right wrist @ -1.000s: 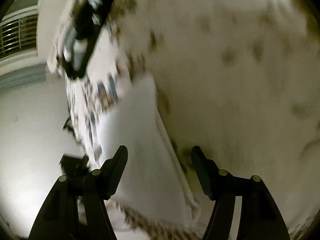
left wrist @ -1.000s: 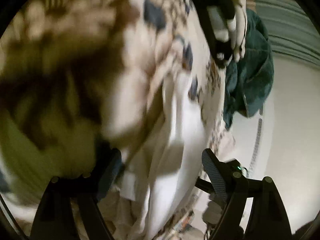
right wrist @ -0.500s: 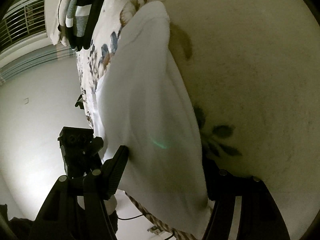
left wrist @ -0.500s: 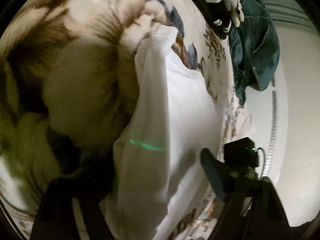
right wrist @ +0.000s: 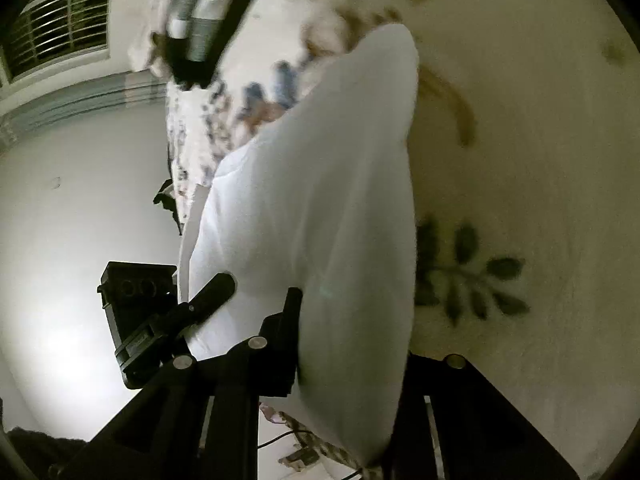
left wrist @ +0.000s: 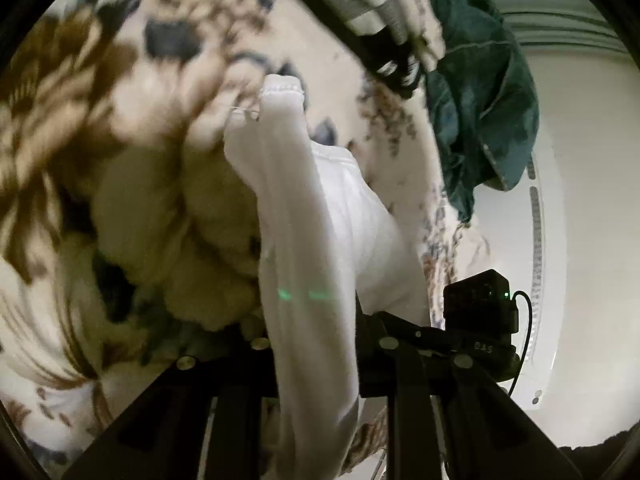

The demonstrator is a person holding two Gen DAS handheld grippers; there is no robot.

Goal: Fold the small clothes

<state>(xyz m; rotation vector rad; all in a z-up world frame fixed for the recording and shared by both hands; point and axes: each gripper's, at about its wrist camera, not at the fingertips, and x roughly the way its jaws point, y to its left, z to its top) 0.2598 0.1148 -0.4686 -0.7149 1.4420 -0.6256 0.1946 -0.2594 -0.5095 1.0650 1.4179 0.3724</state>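
Now both the left gripper [left wrist: 316,356] and the right gripper [right wrist: 352,364] are clamping the white garment [left wrist: 320,216], which is hanging stretched over the floral bedspread [right wrist: 520,160], while a dark green garment [left wrist: 480,92] is lying near its edge.

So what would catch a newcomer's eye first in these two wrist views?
The white garment fills the centre of both views, pinched between each gripper's fingers and stretched over the floral bedspread. Next, a dark green garment heaped at the upper right of the left view, beside a striped black-and-white piece.
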